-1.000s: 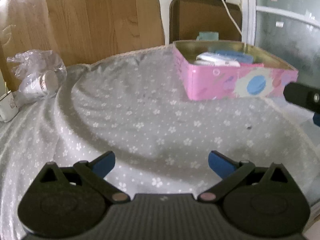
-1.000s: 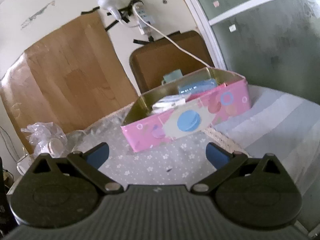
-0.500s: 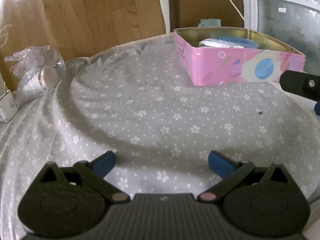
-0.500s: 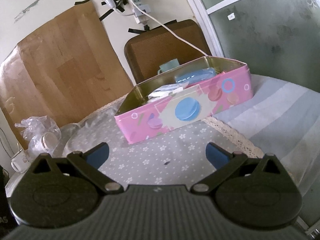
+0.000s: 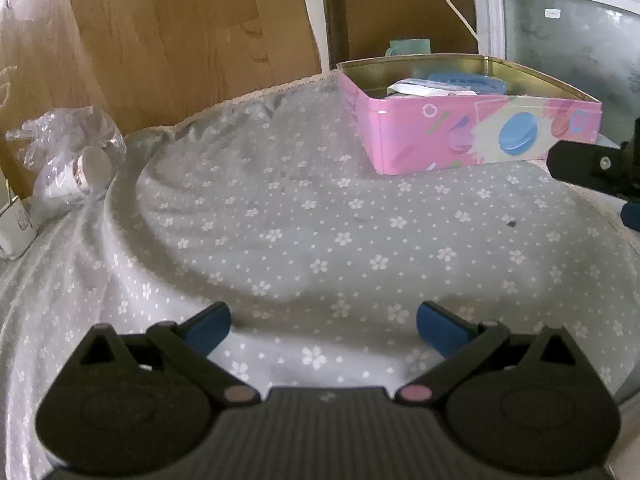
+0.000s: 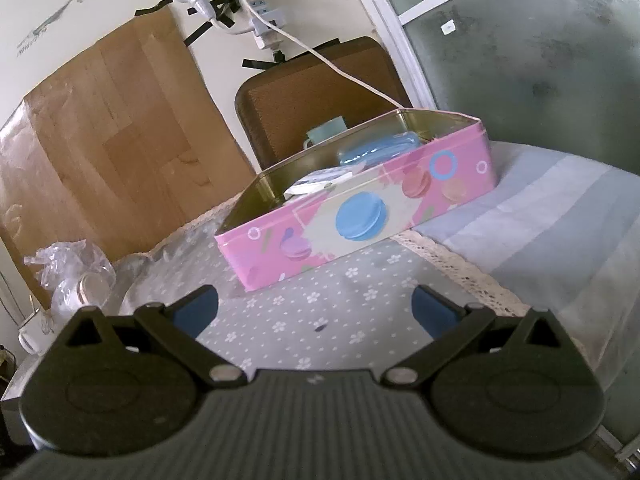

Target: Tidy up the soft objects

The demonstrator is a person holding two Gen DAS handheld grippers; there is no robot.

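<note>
Both open grippers (image 5: 322, 322) (image 6: 314, 308) neared pink tin (image 5: 472, 136)

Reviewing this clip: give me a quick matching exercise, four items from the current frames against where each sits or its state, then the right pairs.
Things:
1. pink tin
2. clear plastic bag
3. left gripper
4. mint cup

Places or states:
A. open, nothing between its fingers
B. behind the tin, in front of the brown chair back
C. lid off, on the floral cloth, blue and white items inside
D. at the cloth's left edge, crumpled

Pairs: 1-C, 2-D, 3-A, 4-B
</note>
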